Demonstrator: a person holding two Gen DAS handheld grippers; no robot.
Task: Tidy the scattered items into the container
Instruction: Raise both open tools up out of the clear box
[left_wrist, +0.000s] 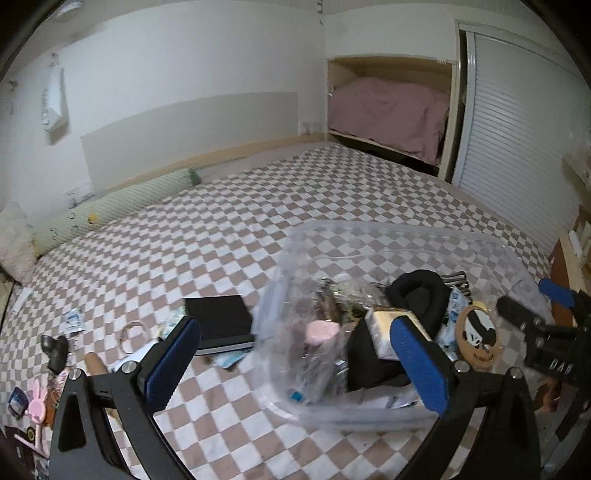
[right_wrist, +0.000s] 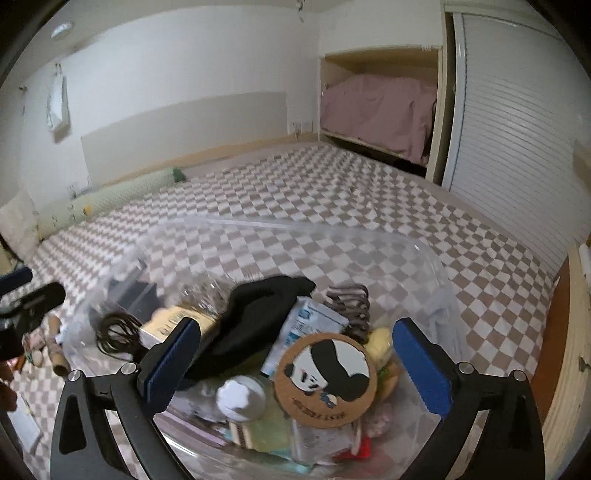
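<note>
On the checkered bed (left_wrist: 332, 192) sits the clear plastic container (left_wrist: 369, 236), already heaped with things; its long axis runs roughly left to right in the left wrist view, its mouth facing up. It looks a light, thin-walled tub, somewhat flexible and slick, so I judge its rim the best place to take it, and a full load may make it sag.

Beside its left wall in that view lies the black notebook (left_wrist: 219, 321), flat on the bed with its long edge running left to right, the pale page block facing the camera. It should be stiff and moderately heavy for its size; pinching across the cover and pages at a short edge seems soundest.

Further left lie smaller scattered pieces: a clear tape ring (left_wrist: 133, 336), a dark small object (left_wrist: 55, 350) and a pink bunny-shaped trinket (left_wrist: 37, 400), all light and easy to nip.

Inside the container, the round cork panda coaster (right_wrist: 325, 380) rests tilted on top of the pile, rigid and light.

The left gripper (left_wrist: 295, 363) has its fingers spread wide with nothing between them, hovering at the container's near-left side. The right gripper (right_wrist: 295, 363) likewise stands fully apart over the container, gripping nothing.
</note>
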